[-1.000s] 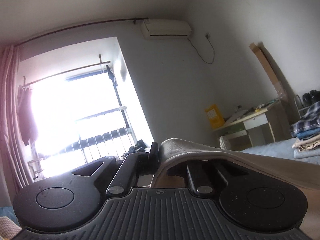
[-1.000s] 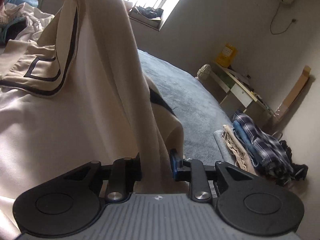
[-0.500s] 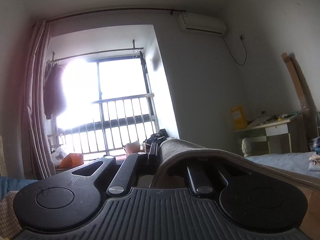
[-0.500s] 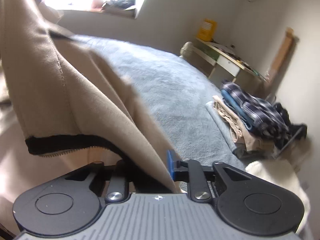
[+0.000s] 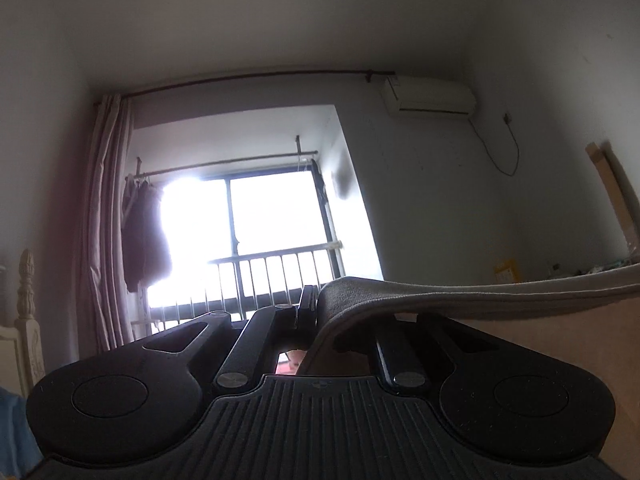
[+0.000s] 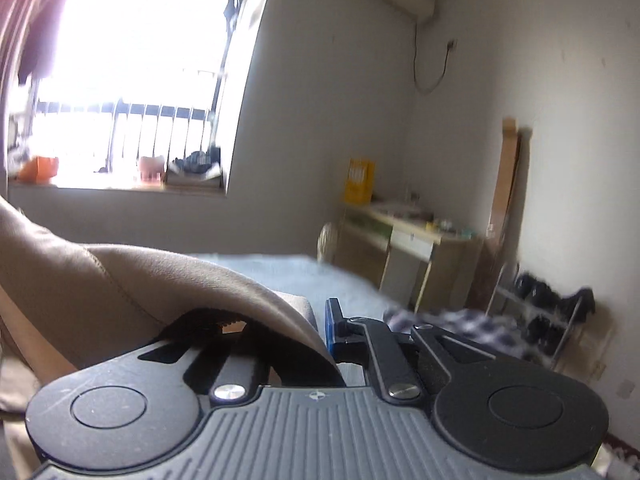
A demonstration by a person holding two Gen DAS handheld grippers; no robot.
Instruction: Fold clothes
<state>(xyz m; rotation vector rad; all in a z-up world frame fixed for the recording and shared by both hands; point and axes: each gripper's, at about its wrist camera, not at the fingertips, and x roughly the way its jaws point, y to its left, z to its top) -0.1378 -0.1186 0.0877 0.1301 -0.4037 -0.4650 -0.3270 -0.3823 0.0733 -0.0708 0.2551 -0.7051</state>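
A beige garment (image 5: 460,292) is held up in the air between both grippers. My left gripper (image 5: 316,308) is shut on its edge, and the cloth drapes off to the right over the right finger, hiding it. In the right wrist view the same beige garment (image 6: 120,284) hangs to the left, covering the left finger. My right gripper (image 6: 320,320) is shut on it, with the blue pad (image 6: 332,324) of the right finger pressed against the cloth. Both cameras point up and across the room.
A grey-blue bed (image 6: 288,270) lies below. A plaid stack of folded clothes (image 6: 472,326) sits on its right side. A desk (image 6: 408,232), a shoe rack (image 6: 552,316) and a window (image 5: 256,236) with railing stand beyond. A bedpost (image 5: 26,312) is at the left.
Both grippers have lifted and tilted upward with the garment; the bed and hanging cloth have dropped out of most of the right view, and the left view shows more ceiling.
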